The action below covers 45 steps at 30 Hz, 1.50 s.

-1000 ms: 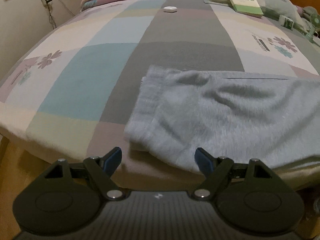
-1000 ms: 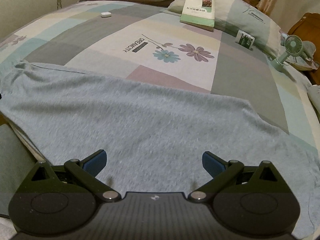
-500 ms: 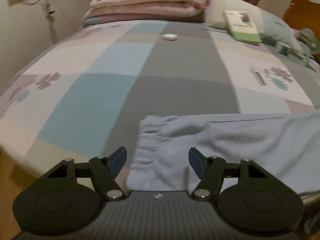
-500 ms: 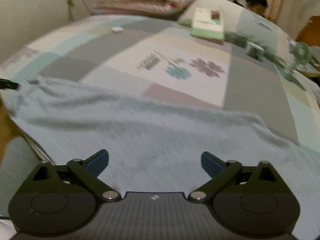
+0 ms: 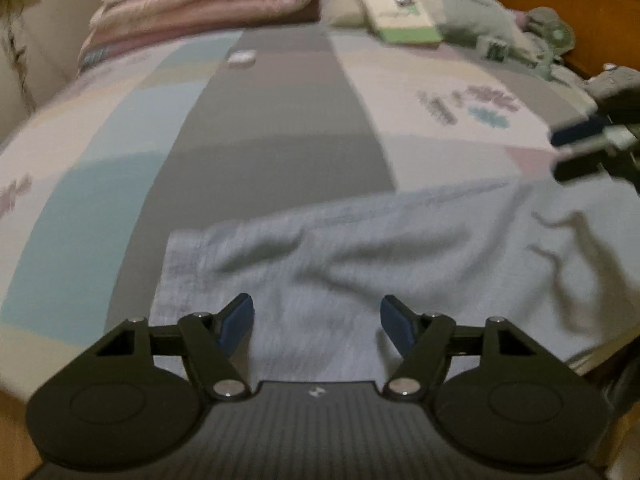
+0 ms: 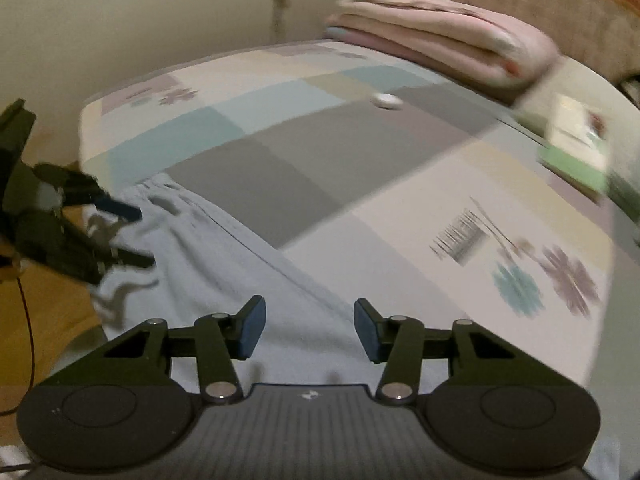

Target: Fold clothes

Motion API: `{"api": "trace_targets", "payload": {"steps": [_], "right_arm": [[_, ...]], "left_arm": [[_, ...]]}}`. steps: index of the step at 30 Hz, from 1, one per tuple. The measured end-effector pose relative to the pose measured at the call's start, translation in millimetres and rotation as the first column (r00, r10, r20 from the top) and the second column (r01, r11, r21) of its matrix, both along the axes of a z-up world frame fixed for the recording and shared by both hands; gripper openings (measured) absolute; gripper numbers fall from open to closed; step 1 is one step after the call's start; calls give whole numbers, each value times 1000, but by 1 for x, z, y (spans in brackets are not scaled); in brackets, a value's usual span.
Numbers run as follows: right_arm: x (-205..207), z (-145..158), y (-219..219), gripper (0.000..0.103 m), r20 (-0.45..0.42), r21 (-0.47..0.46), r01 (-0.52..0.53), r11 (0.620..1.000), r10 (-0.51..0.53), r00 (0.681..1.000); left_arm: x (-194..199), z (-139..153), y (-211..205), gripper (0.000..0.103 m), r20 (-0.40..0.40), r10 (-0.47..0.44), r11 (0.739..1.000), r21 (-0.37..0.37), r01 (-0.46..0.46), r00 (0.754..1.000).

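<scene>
Bed (image 5: 280,128) edge beneath garment (image 5: 360,248)

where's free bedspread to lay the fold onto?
Free: the grey stripe of the bedspread between the light blue garment and the small white object, plus the blue patch to its left. Crowded: the head end, with the pink folded quilt, book and pillow.

A patchwork bedspread (image 5: 280,128) bears folded pink quilts (image 5: 208,4), seemingly a book (image 5: 400,20).

Bed (image 5: 272,128) under pale-blue garment (image 5: 360,248)
</scene>
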State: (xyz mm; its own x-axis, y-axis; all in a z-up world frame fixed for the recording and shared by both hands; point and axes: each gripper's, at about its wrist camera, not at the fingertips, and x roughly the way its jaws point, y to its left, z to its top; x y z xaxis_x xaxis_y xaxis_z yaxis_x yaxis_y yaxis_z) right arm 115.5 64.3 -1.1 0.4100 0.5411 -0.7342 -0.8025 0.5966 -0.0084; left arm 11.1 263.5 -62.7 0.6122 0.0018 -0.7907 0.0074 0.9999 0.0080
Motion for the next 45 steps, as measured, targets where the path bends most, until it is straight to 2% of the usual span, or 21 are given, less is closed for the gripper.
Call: {"api": "trace_targets", "payload": {"steps": [2,7,10,14,16,20,23,24,25,28,31,34,38,41,45], "right_arm": [[12,-6,25,55,-5,-13,-55,998,55,998],[31,-31,84,55,-33,-55,-187,981,185,982],[28,-46,106,55,-43,-81,-241,967,238,970],[3,-62,110,55,3,-147,-303,942,306,952],[-3,-64,106,55,31,-151,-306,940,314,949],[-7,-65,102,51,28,-145,-305,941,312,950],[-6,-63,105,27,-21,-133,-338,932,338,941],[-5,-62,107,12,-29,-135,-349,927,348,937],[-6,-61,109,4,-12,-145,-352,925,354,935],[-10,-54,109,4,83,-175,-338,925,356,931],[-2,-41,109,4,146,-162,-289,943,313,939],[10,-39,112,4,144,-157,-266,951,288,947],[15,-57,115,4,143,-194,-233,953,262,954],[17,-65,116,4,131,-180,-223,958,248,960],[23,-57,107,12,103,-150,-177,973,193,976]], "left_arm": [[-8,-10,10,71,-37,38,999,-22,-39,999],[-30,-3,17,73,20,58,997,-60,-57,998],[-35,-2,21,73,37,76,994,-82,-73,996],[-36,-4,24,73,46,74,993,-96,-69,996],[-33,-6,25,74,50,70,993,-99,-65,996],[-29,-9,27,75,57,66,992,-109,-60,996],[-31,-11,27,76,64,65,992,-115,-58,996],[-31,-11,28,76,67,67,991,-119,-59,996],[-32,-10,28,76,70,69,991,-123,-60,995],[-34,-7,30,76,83,77,989,-131,-65,994],[-35,-4,30,76,97,83,989,-132,-70,992],[-35,-1,31,78,111,88,989,-132,-73,990],[-35,3,32,78,126,96,988,-132,-79,987],[-35,3,31,78,123,91,988,-135,-74,988],[-33,5,29,79,123,76,990,-124,-61,990]]}}
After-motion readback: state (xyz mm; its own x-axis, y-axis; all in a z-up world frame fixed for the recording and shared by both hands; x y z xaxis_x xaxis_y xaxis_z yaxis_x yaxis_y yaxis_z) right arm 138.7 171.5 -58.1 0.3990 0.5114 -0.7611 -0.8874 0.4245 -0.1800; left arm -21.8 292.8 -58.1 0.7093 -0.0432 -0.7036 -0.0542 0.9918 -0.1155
